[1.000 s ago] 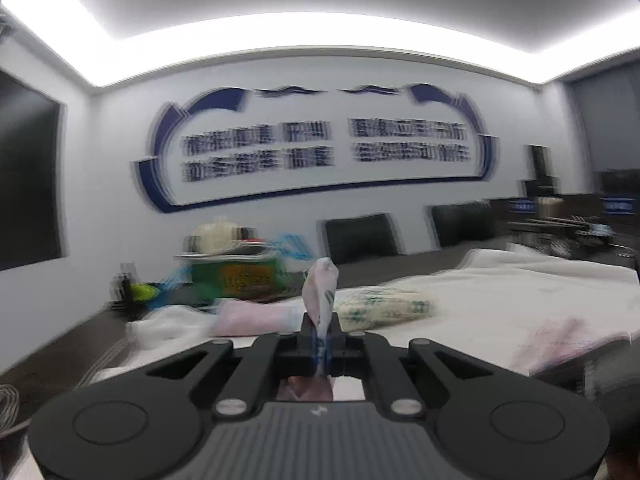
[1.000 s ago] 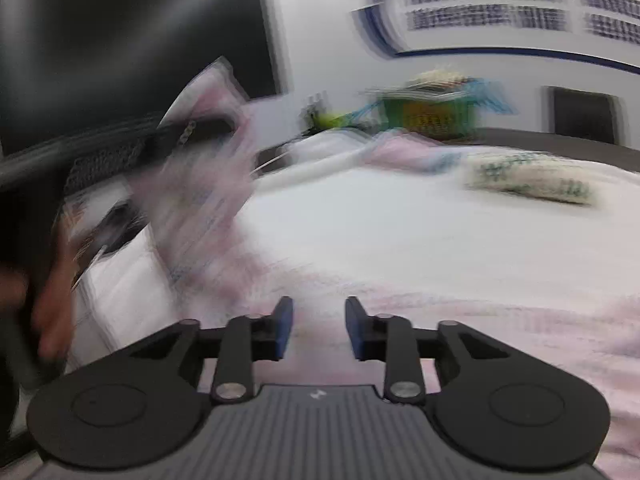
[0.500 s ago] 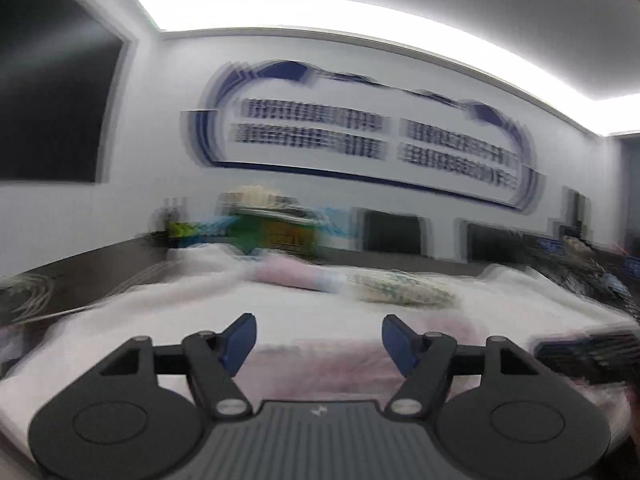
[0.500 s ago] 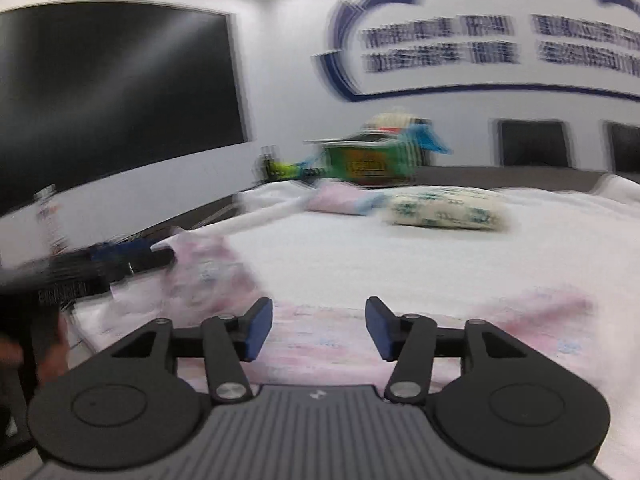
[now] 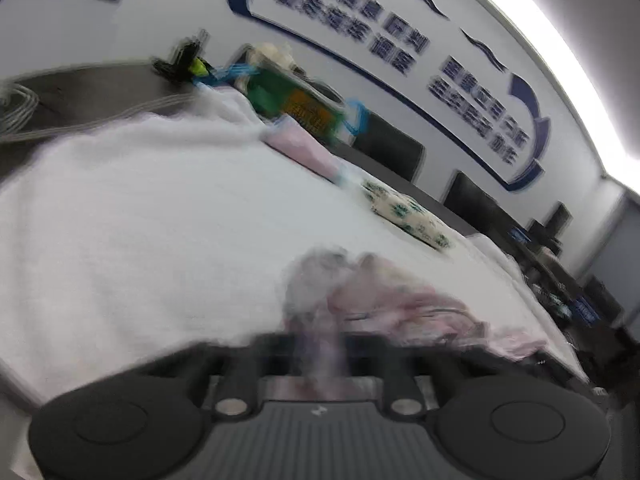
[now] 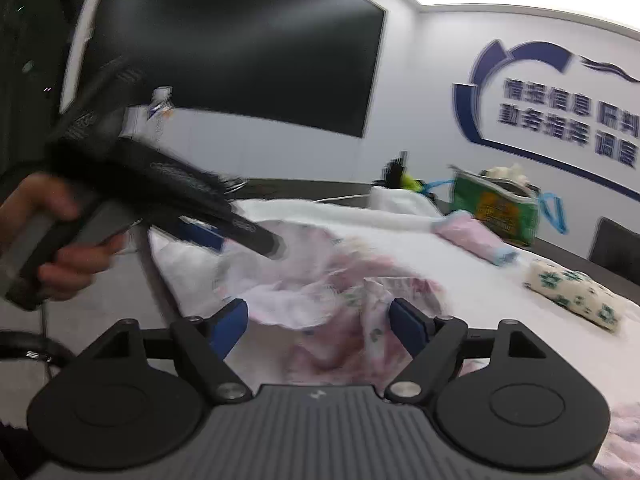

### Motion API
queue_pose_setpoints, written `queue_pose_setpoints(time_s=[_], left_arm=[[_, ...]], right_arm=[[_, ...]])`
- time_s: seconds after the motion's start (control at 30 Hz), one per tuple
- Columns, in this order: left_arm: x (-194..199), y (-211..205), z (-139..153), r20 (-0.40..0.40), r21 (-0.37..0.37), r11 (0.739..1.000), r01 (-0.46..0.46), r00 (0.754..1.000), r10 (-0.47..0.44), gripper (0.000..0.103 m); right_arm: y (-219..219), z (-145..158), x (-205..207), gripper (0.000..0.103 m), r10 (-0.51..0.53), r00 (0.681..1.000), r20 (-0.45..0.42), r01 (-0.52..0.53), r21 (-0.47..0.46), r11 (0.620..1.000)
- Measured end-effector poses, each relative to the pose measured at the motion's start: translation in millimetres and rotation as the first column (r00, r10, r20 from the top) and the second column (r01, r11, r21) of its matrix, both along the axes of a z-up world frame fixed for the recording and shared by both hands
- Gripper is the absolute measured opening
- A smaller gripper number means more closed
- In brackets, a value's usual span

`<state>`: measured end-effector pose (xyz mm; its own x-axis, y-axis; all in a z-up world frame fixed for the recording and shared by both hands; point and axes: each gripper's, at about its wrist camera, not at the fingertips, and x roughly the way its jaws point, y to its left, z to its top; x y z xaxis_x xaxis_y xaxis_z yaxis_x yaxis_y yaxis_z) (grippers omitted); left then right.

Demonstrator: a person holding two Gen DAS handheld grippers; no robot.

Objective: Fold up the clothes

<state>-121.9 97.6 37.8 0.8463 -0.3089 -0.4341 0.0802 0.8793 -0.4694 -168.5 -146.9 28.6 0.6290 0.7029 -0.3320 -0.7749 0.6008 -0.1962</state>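
Observation:
A crumpled pink patterned garment [image 6: 320, 292] lies on the white cloth-covered table [image 6: 460, 280]. It also shows in the left wrist view [image 5: 384, 296], blurred. My left gripper [image 5: 320, 356] is low over the garment's near edge, with pink cloth between its fingers; blur hides the jaws. In the right wrist view the left gripper [image 6: 276, 246] reaches in from the left, its tip on the garment. My right gripper [image 6: 318, 324] is open, its blue fingertips either side of the garment's near part.
A folded pink garment [image 6: 472, 238] and a folded green-flowered one [image 6: 572, 296] lie further back on the table. A green bag [image 6: 496, 204] stands behind them. Dark chairs [image 5: 388, 148] line the far side. A dark screen [image 6: 240, 52] covers the left wall.
The left gripper, open and level half a second ago, has dropped and tilted onto the pink garment. The right gripper has opened wider and come closer to the garment.

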Motion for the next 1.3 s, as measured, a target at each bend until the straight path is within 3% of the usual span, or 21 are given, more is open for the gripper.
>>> queue_pose_setpoints(time_s=[0.07, 0.13, 0.2, 0.23, 0.3, 0.37, 0.43, 0.5, 0.63, 0.73, 0.8, 0.87, 0.9, 0.93, 1.0, 1.03, 1.07, 1.1, 1.17, 1.23, 1.3], left_arm=[[10, -9, 11, 0.040, 0.003, 0.999, 0.036, 0.999, -0.036, 0.001], [19, -18, 23, 0.080, 0.008, 0.997, 0.072, 0.994, -0.073, 0.001], [29, -27, 34, 0.119, 0.015, 0.994, 0.108, 0.987, -0.109, 0.002], [33, -31, 39, 0.138, 0.018, 0.992, 0.126, 0.982, -0.127, 0.011], [42, -40, 50, 0.178, 0.027, 0.987, 0.159, 0.971, -0.161, 0.041], [34, -33, 54, 0.239, 0.036, 0.988, 0.153, 0.958, -0.157, 0.074], [24, -24, 50, 0.275, 0.048, 0.985, 0.167, 0.945, -0.174, 0.075], [20, -20, 42, 0.263, 0.057, 0.977, 0.205, 0.941, -0.212, 0.075], [27, -37, 17, 0.159, 0.115, 0.966, 0.232, 0.956, -0.249, 0.075], [41, -58, 2, 0.075, 0.151, 0.952, 0.265, 0.958, -0.278, 0.073], [34, -69, -1, 0.104, 0.174, 0.924, 0.341, 0.926, -0.362, 0.073], [22, -79, -1, 0.150, 0.218, 0.885, 0.412, 0.882, -0.447, 0.075], [14, -83, -2, 0.165, 0.264, 0.869, 0.417, 0.869, -0.467, 0.075], [11, -86, -5, 0.149, 0.296, 0.857, 0.421, 0.866, -0.477, 0.074], [6, -93, -11, 0.116, 0.357, 0.831, 0.427, 0.862, -0.493, 0.073], [6, -96, -16, 0.093, 0.363, 0.826, 0.431, 0.866, -0.492, 0.070], [7, -98, -19, 0.079, 0.369, 0.826, 0.425, 0.872, -0.484, 0.056], [7, -100, -21, 0.065, 0.375, 0.826, 0.420, 0.877, -0.475, 0.046], [8, -104, -26, 0.040, 0.390, 0.825, 0.409, 0.888, -0.459, 0.014], [2, -106, -26, 0.085, 0.438, 0.813, 0.384, 0.882, -0.463, 0.011], [-7, -109, -24, 0.114, 0.484, 0.789, 0.380, 0.866, -0.487, 0.006]], right_arm=[[15, -6, 0, 0.079, 0.008, 0.997, 0.070, -0.005, -0.038, 0.999], [31, -11, 6, 0.069, -0.014, 0.993, 0.117, 0.023, -0.079, 0.997], [41, -8, 19, 0.011, -0.053, 0.993, 0.103, 0.064, -0.102, 0.993], [44, -5, 26, 0.005, -0.077, 0.994, 0.082, 0.085, -0.090, 0.992], [27, 8, 44, 0.003, -0.143, 0.989, -0.046, 0.145, 0.048, 0.988], [-13, 21, 64, 0.003, -0.179, 0.948, -0.262, 0.245, 0.244, 0.938], [-53, 31, 82, 0.003, -0.161, 0.873, -0.460, 0.364, 0.395, 0.844], [-91, 24, 88, 0.003, -0.147, 0.811, -0.567, 0.453, 0.449, 0.770], [-117, 0, 68, 0.003, -0.301, 0.751, -0.587, 0.555, 0.316, 0.769], [-137, -9, 59, 0.003, -0.319, 0.712, -0.626, 0.602, 0.310, 0.736], [-150, -5, 55, 0.003, -0.358, 0.702, -0.615, 0.634, 0.312, 0.708], [-160, 3, 50, 0.006, -0.397, 0.707, -0.585, 0.646, 0.306, 0.699], [-162, 8, 47, 0.008, -0.413, 0.722, -0.555, 0.634, 0.292, 0.716], [-160, 14, 43, 0.012, -0.424, 0.753, -0.503, 0.600, 0.260, 0.757], [-154, 25, 28, 0.051, -0.421, 0.838, -0.348, 0.504, 0.196, 0.841], [-152, 31, 17, 0.055, -0.401, 0.879, -0.257, 0.450, 0.174, 0.876], [-148, 34, 10, 0.056, -0.367, 0.910, -0.191, 0.398, 0.155, 0.904], [-143, 35, 6, 0.056, -0.319, 0.936, -0.148, 0.340, 0.139, 0.930], [-126, 35, 7, 0.056, -0.210, 0.971, -0.112, 0.220, 0.087, 0.972], [-105, 23, 10, 0.053, -0.125, 0.989, -0.074, 0.124, -0.020, 0.992], [-89, 8, 14, 0.004, -0.103, 0.994, -0.027, 0.097, -0.168, 0.981]])
